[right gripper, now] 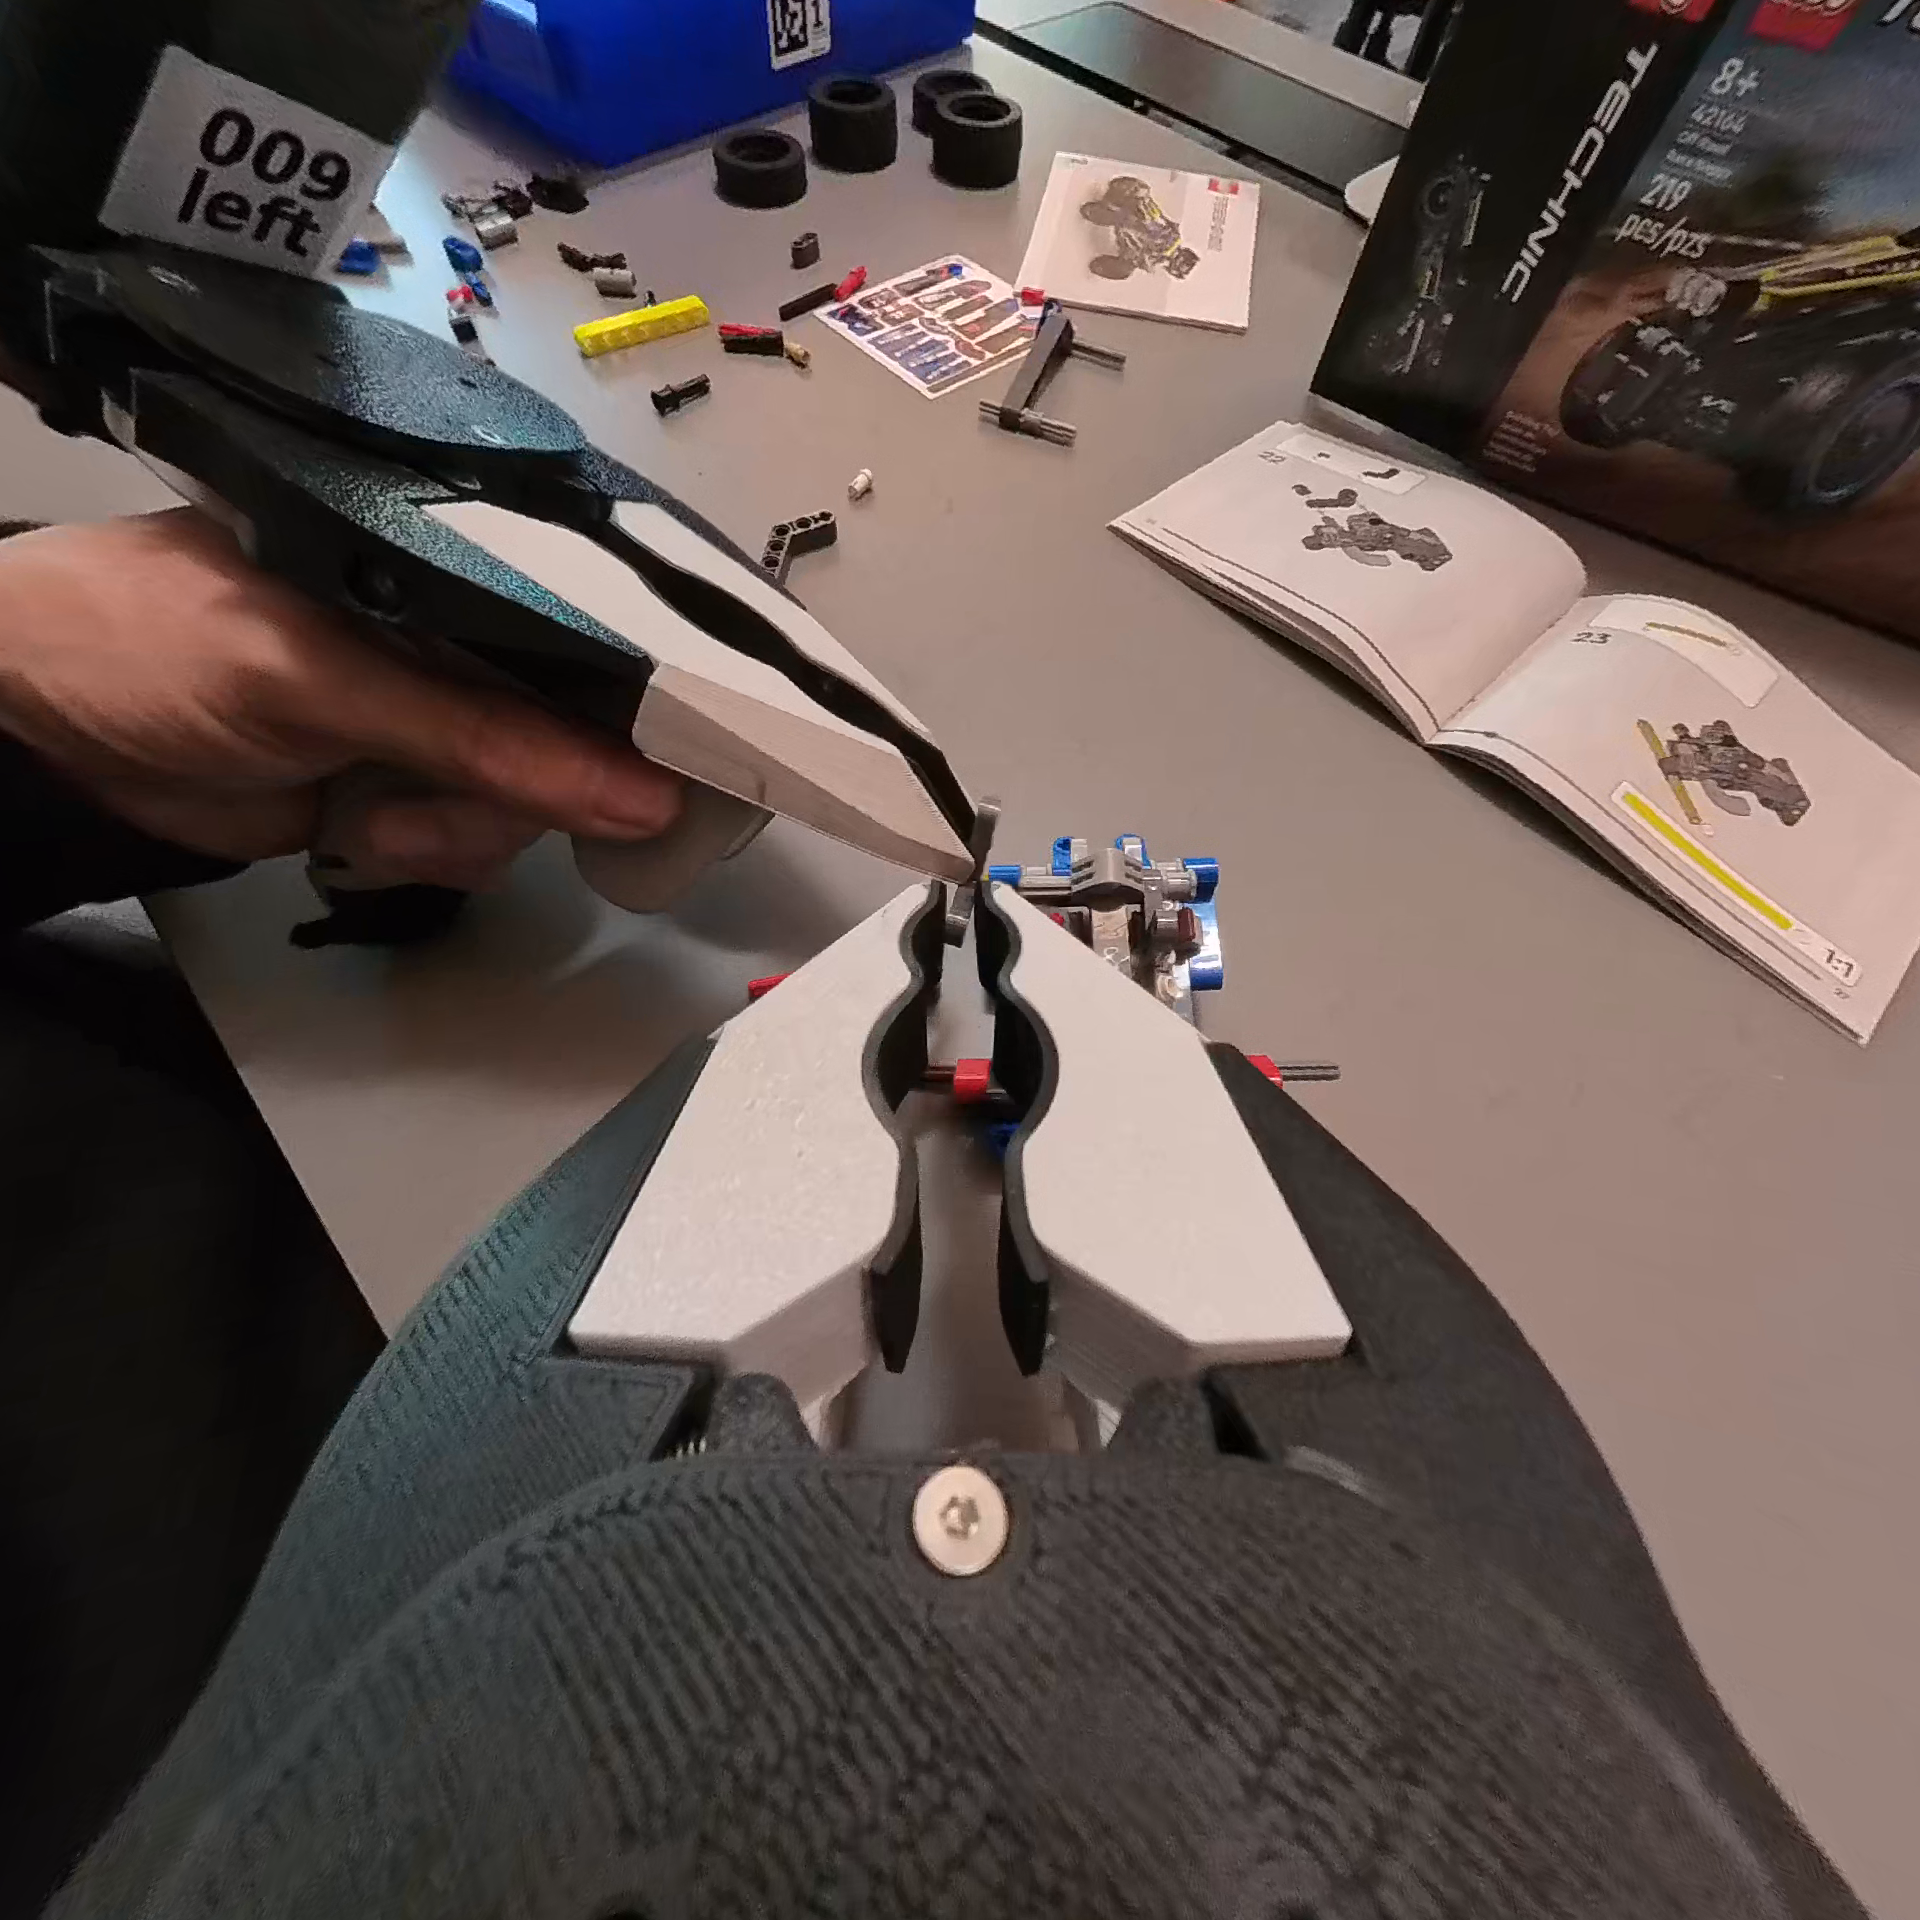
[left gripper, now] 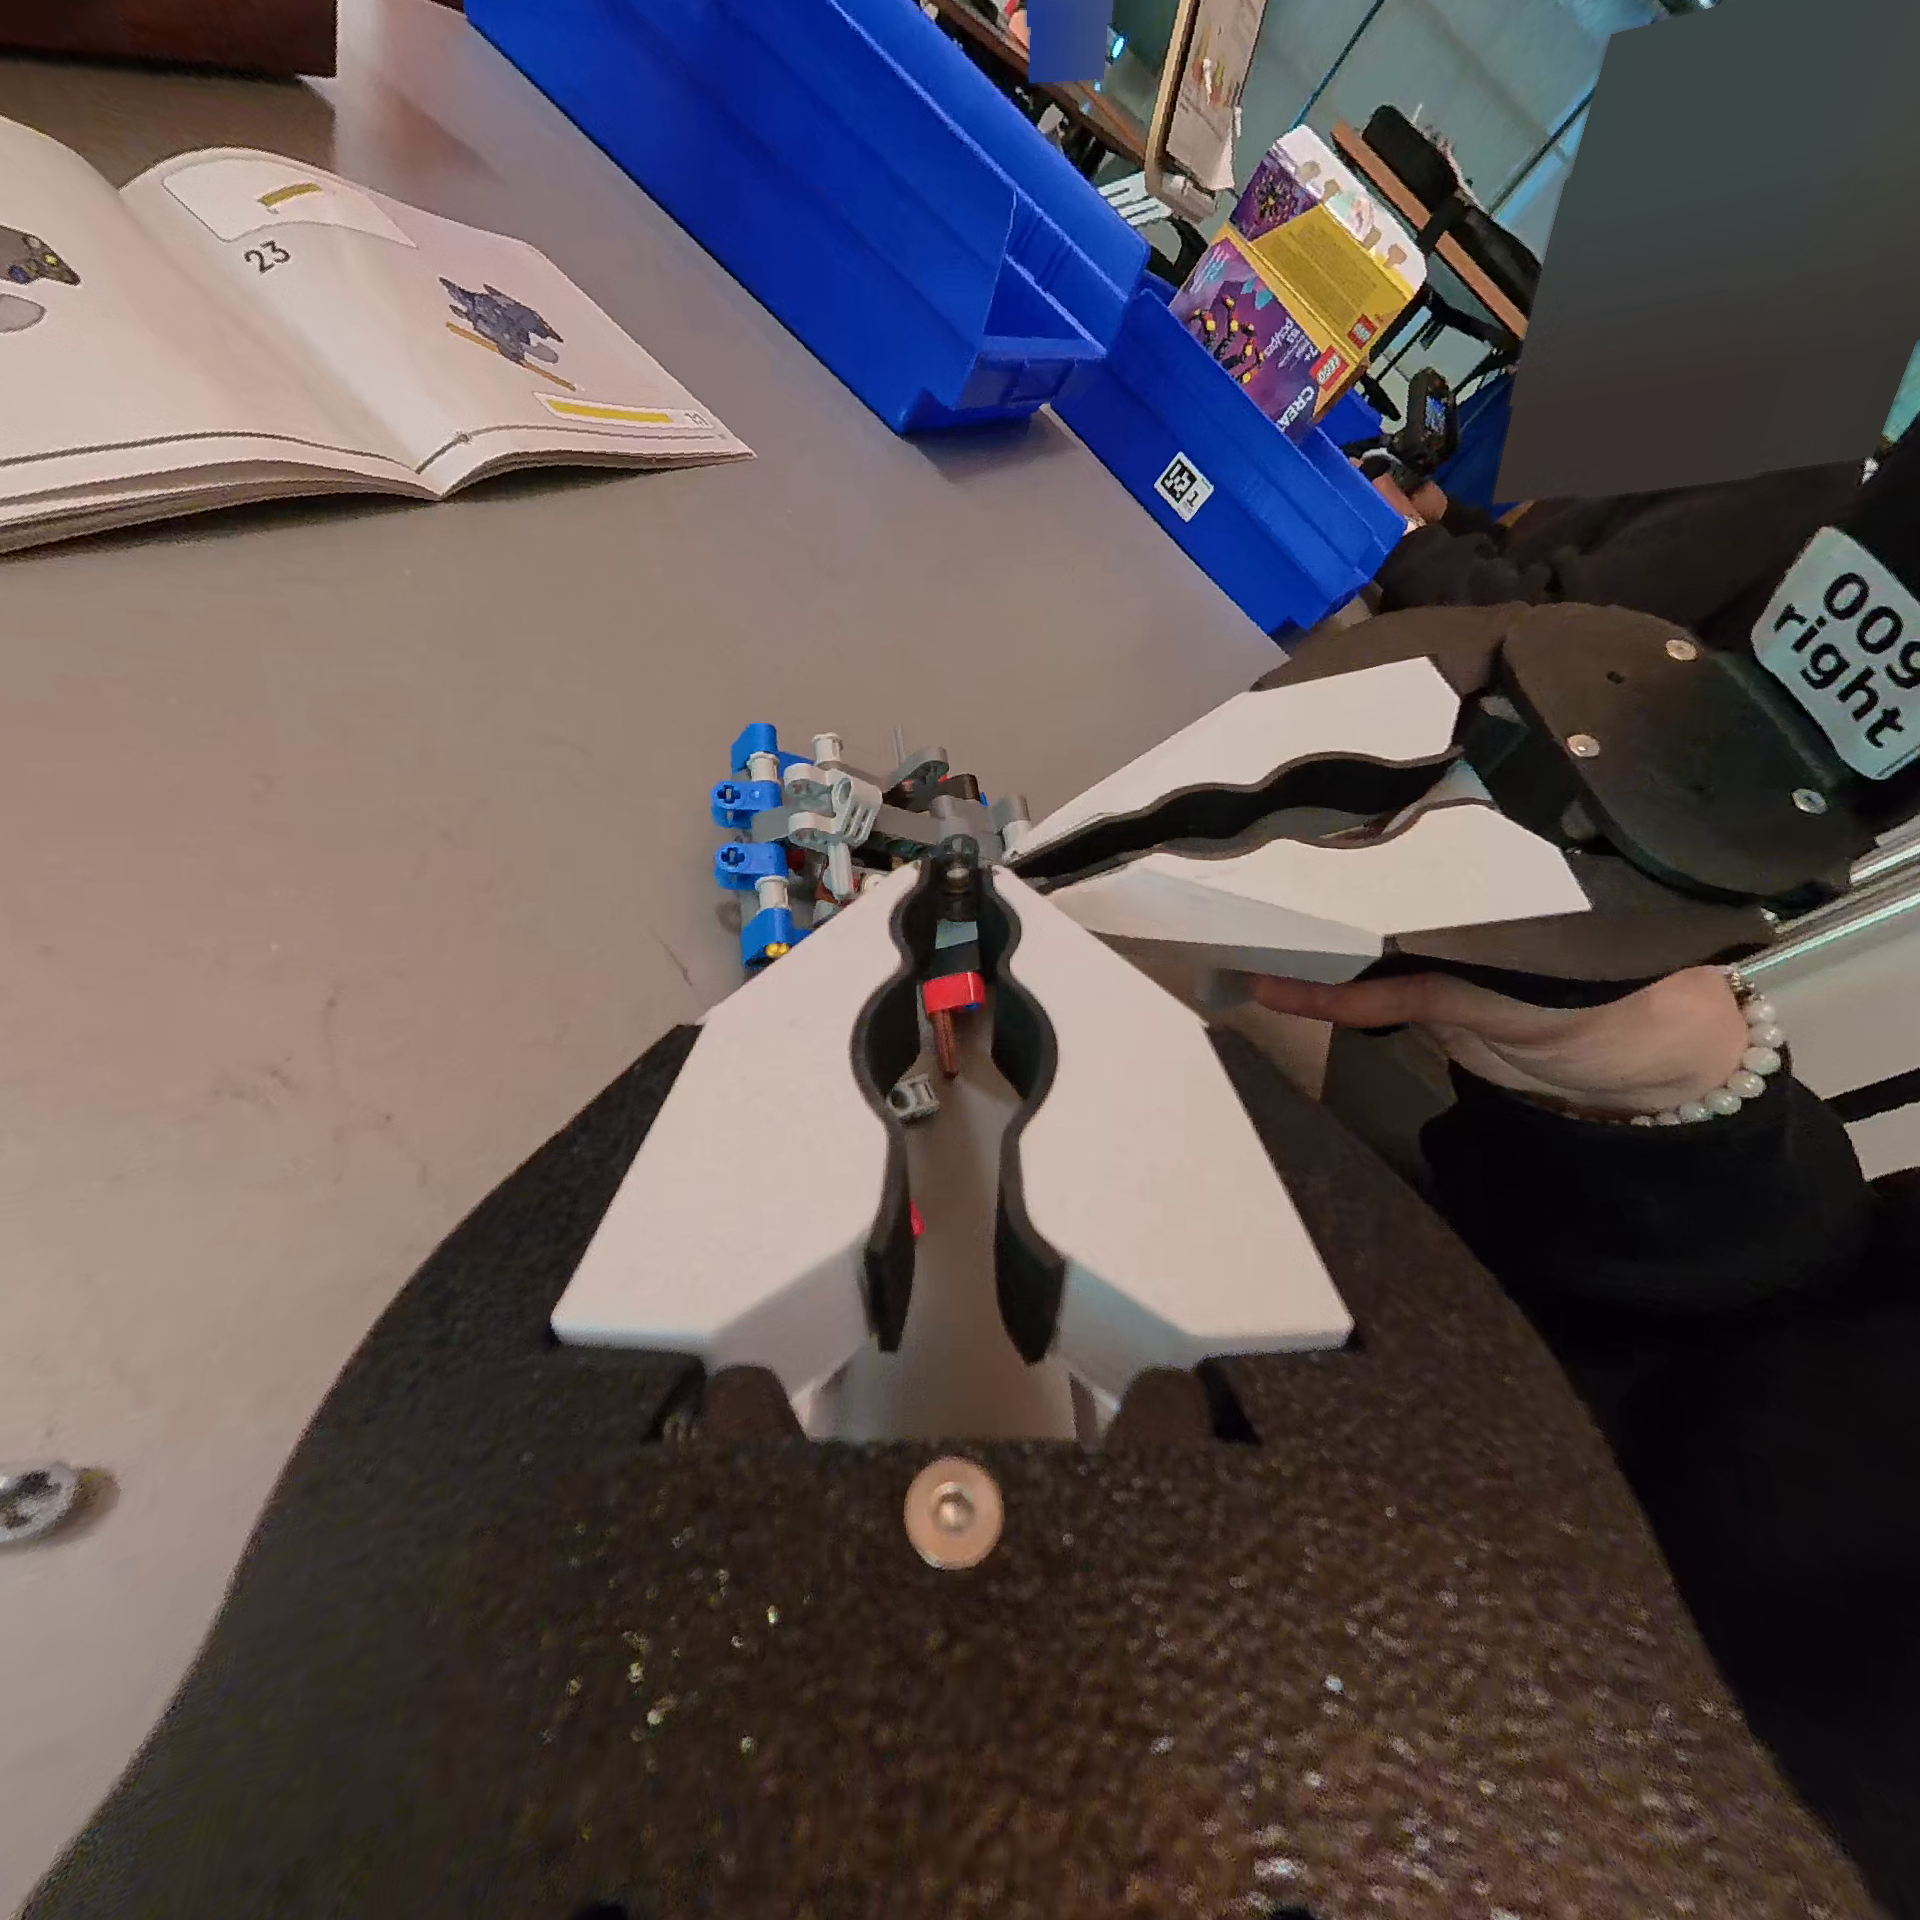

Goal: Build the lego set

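Observation:
A small grey flat beam stands on edge just above the table. My left gripper is shut on it; in the right wrist view this gripper comes in from the left and pinches the beam's middle. My right gripper is shut on the beam's lower end; in the left wrist view its tips meet beside the piece. A blue and grey brick assembly lies on the table just beyond both tips and also shows in the right wrist view. A red bush on an axle lies under my fingers.
An open instruction booklet lies to the right. A dark product box stands behind it. Black tyres, a yellow beam, a sticker sheet and several loose parts lie farther back. Blue bins line the table's far edge. Both grippers' tips are close together, under 4 cm apart.

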A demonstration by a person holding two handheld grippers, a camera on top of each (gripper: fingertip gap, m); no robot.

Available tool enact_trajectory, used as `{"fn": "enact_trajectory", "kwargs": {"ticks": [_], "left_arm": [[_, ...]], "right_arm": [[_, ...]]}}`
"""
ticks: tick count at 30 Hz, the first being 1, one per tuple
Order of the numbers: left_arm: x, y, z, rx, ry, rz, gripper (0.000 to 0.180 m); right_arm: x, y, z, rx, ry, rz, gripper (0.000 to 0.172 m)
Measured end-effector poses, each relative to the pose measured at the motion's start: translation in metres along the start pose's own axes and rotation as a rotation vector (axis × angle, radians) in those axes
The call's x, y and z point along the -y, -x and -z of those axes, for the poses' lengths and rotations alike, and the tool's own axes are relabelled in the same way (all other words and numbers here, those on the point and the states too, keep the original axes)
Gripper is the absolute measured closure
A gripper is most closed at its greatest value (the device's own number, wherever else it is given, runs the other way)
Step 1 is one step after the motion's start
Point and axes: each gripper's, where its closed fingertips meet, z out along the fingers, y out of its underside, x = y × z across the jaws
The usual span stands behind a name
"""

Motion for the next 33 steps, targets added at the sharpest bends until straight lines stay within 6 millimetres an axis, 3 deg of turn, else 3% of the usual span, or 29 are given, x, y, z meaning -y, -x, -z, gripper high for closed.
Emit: {"fn": "enact_trajectory", "kwargs": {"ticks": [18, 21, 23, 27, 33], "left_arm": [[-0.003, 0.005, 0.001, 0.027, 0.022, -0.006, 0.177], [-0.01, 0.005, 0.0, -0.005, 0.082, 0.028, 0.176], [-0.014, 0.008, 0.001, -0.014, 0.105, 0.055, 0.176], [-0.015, 0.012, 0.0, -0.023, 0.124, 0.089, 0.177], [-0.013, 0.013, -0.006, -0.08, 0.125, 0.169, 0.176]], "right_arm": [[-0.003, 0.001, -0.004, 0.005, 0.005, -0.035, 0.171], [-0.009, 0.006, -0.001, 0.082, 0.04, 0.044, 0.17], [-0.012, -0.003, 0.01, 0.115, 0.07, 0.085, 0.163], [0.006, -0.036, 0.028, 0.131, 0.017, 0.245, 0.155], [-0.002, -0.045, 0.016, 0.375, 0.049, 0.465, 0.156]]}}
